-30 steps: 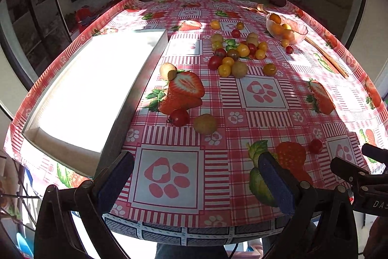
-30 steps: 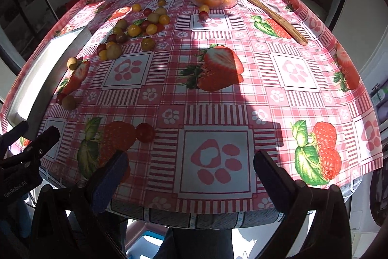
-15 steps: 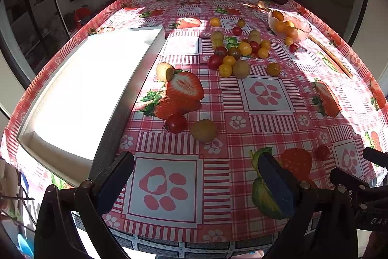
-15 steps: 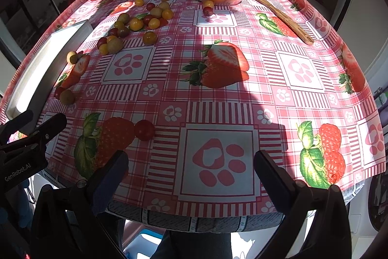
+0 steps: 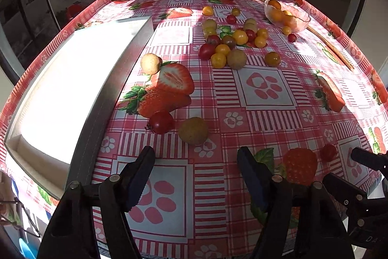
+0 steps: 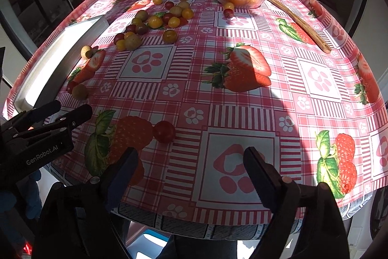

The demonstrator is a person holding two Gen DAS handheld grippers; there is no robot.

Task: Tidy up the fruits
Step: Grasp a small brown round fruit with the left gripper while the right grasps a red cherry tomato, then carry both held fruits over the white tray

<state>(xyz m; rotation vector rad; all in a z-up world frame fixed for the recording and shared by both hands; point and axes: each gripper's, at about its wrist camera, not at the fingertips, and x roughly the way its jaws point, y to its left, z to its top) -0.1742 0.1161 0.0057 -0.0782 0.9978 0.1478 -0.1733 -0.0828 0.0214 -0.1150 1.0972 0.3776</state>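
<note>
Just ahead of the left gripper (image 5: 195,168) lie a brownish-yellow fruit (image 5: 193,130) and a red tomato (image 5: 161,122), side by side near the white tray (image 5: 97,111)'s long wall; over the past second this gripper has pushed in from the table edge, so both now sit close before its wide-spread, empty jaws; a pick-up looks imminent. Beyond them a pale fruit (image 5: 150,63) rests beside the tray, and the main cluster (image 5: 232,45) lies mid-table, well apart from the glass bowl (image 5: 288,16) of oranges. Further right, the right gripper (image 6: 190,170) has also advanced, equally agape and empty, with a lone red tomato (image 6: 164,131) just beyond its left finger.
</note>
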